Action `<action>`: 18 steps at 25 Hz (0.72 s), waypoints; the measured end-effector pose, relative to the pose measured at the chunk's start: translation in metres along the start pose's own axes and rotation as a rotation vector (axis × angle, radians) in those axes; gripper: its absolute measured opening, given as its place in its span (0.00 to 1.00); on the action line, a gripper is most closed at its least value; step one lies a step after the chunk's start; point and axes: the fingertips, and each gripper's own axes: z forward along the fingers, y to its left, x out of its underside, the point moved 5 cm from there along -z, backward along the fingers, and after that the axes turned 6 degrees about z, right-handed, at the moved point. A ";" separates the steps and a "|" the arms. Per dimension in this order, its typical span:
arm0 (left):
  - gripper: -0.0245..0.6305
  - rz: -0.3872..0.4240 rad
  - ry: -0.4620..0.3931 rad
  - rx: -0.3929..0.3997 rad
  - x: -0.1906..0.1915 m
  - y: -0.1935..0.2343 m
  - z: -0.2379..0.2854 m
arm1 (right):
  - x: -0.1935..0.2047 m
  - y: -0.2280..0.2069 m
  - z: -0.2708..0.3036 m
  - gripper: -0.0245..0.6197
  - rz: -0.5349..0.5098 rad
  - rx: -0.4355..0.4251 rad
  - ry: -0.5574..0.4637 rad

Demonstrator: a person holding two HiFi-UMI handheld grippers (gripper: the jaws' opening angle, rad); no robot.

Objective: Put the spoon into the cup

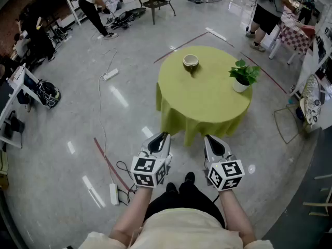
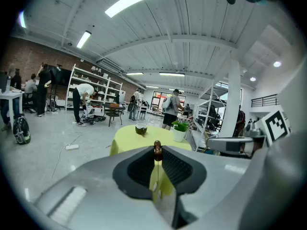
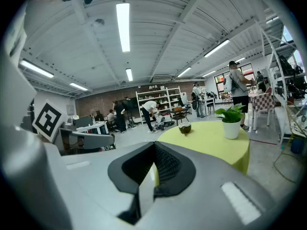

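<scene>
1. Jaws of the left gripper (image 2: 157, 145) were nearly together, pinching the thin spoon (image 2: 157, 152) upright, short of the bench (image 1: 207, 105).
2. The right gripper (image 3: 154, 146) was closed on nothing, also short of the bench.
3. The cup (image 1: 190, 61) sat near the bench's far edge, and a potted plant (image 1: 241, 77) near its right edge.

no readable text or labels
</scene>
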 end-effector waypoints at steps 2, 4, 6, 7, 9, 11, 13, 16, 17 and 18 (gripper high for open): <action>0.11 0.005 0.006 0.003 -0.001 -0.002 0.005 | -0.001 -0.005 0.001 0.04 0.007 0.000 -0.002; 0.11 0.008 0.013 0.004 -0.002 -0.004 0.009 | -0.002 -0.008 0.002 0.04 0.015 0.002 -0.003; 0.11 0.008 0.017 0.001 -0.003 -0.006 0.012 | -0.003 -0.013 0.004 0.04 0.021 0.005 -0.002; 0.11 0.008 0.018 -0.002 -0.004 -0.006 0.015 | -0.004 -0.016 0.005 0.04 0.024 0.003 -0.001; 0.11 0.006 0.019 -0.010 -0.005 -0.006 0.023 | -0.004 -0.023 0.010 0.04 0.027 -0.006 0.002; 0.11 0.005 0.019 -0.016 -0.007 -0.006 0.031 | -0.006 -0.029 0.014 0.04 0.029 -0.017 0.004; 0.11 0.005 0.015 -0.021 -0.009 -0.008 0.039 | -0.007 -0.036 0.018 0.04 0.032 -0.025 0.002; 0.11 -0.004 0.011 -0.031 -0.012 -0.010 0.048 | -0.012 -0.047 0.020 0.04 0.034 -0.030 -0.009; 0.11 -0.011 0.010 -0.038 -0.013 -0.011 0.050 | -0.013 -0.049 0.020 0.04 0.034 -0.032 -0.014; 0.11 -0.018 0.008 -0.045 -0.015 -0.011 0.052 | -0.015 -0.052 0.020 0.04 0.033 -0.034 -0.018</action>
